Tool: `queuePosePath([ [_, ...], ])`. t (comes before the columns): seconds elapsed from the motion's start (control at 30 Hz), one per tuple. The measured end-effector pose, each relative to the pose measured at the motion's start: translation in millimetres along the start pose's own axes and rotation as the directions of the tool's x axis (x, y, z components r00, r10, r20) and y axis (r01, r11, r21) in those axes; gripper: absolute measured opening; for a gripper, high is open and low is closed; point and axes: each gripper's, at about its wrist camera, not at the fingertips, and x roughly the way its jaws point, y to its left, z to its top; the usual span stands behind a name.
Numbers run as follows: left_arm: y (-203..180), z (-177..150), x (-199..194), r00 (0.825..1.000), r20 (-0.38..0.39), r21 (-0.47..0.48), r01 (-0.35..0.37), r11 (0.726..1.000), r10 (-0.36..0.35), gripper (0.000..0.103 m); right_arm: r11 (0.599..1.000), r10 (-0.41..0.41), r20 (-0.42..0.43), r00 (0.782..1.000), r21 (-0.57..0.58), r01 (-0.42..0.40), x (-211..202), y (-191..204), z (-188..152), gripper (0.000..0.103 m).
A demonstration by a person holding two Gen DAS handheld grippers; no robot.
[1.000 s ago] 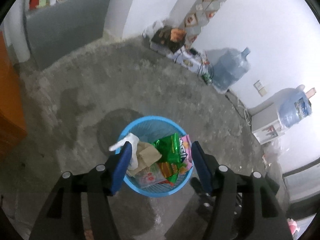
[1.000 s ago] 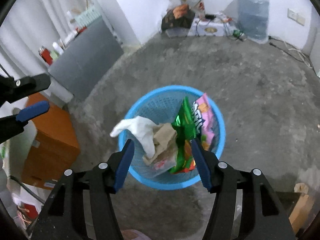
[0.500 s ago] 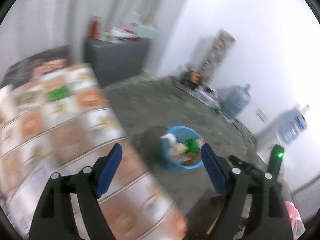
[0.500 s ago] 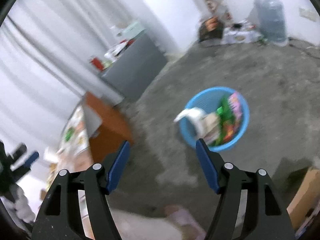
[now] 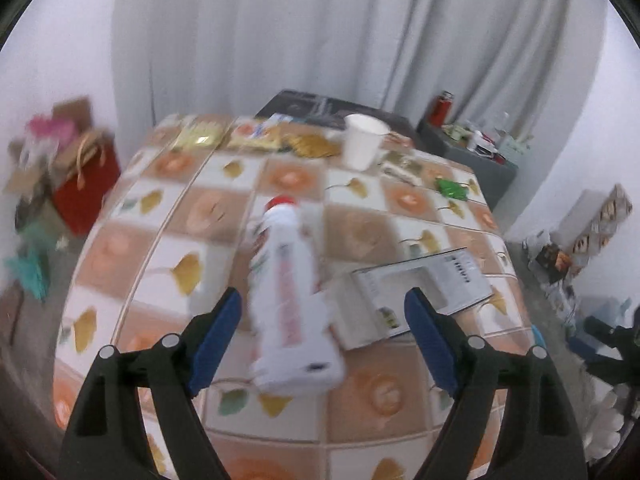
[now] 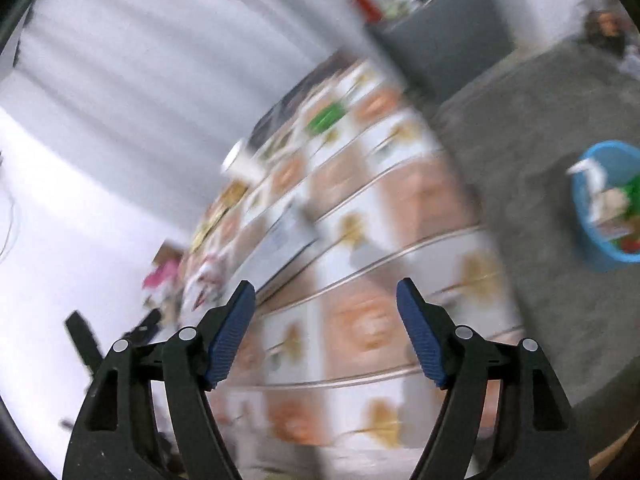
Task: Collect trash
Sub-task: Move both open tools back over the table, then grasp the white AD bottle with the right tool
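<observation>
Right wrist view: blue basket [image 6: 600, 220] holds wrappers; right gripper [image 6: 326, 330] fingers opening, empty; left gripper [image 5: 323, 328] spread.

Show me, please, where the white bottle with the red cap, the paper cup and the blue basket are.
white bottle [image 5: 290, 300], left wrist view, on its label.
paper cup [image 5: 362, 146], left wrist view, on its side wall.
blue basket [image 6: 590, 244], right wrist view, on its outer wall.

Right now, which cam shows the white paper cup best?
Left wrist: the white paper cup stands upright at the far side of the table, only mildly blurred. Right wrist shows it as a small smeared white blob.
</observation>
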Motion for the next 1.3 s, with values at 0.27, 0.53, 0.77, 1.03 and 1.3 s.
queuePosePath([
  [0.27, 20.4, -18.8, 4.6, 0.998, -0.019, -0.021, 0.054, 0.998, -0.054, 0.081, 0.995, -0.024, -0.135, 0.991, 0.093, 0.037, 78.1, 34.1, 1.8, 0.07],
  [0.53, 56.1, -22.3, 3.1, 0.997, 0.009, -0.069, 0.072, 0.995, -0.072, 0.081, 0.981, -0.027, -0.241, 0.97, -0.191, -0.02, 126.1, 131.4, -4.4, 0.07],
  [0.77, 90.9, -26.6, -0.8, 0.999, 0.004, -0.143, 0.045, 0.989, -0.045, 0.081, 0.887, -0.182, -0.336, 0.924, -0.461, 0.007, 219.2, 206.4, -21.4, 0.07],
  [1.03, 123.0, -33.7, -4.9, 1.0, -0.012, -0.187, 0.002, 0.982, -0.004, 0.081, 0.836, -0.316, -0.364, 0.876, -0.544, 0.076, 279.5, 211.4, -41.8, 0.063],
  [1.3, 144.9, -33.4, -7.8, 0.999, -0.009, -0.217, -0.044, 0.975, 0.043, 0.081, 0.738, -0.303, -0.406, 0.862, -0.673, -0.057, 273.5, 226.7, -83.5, 0.06],
])
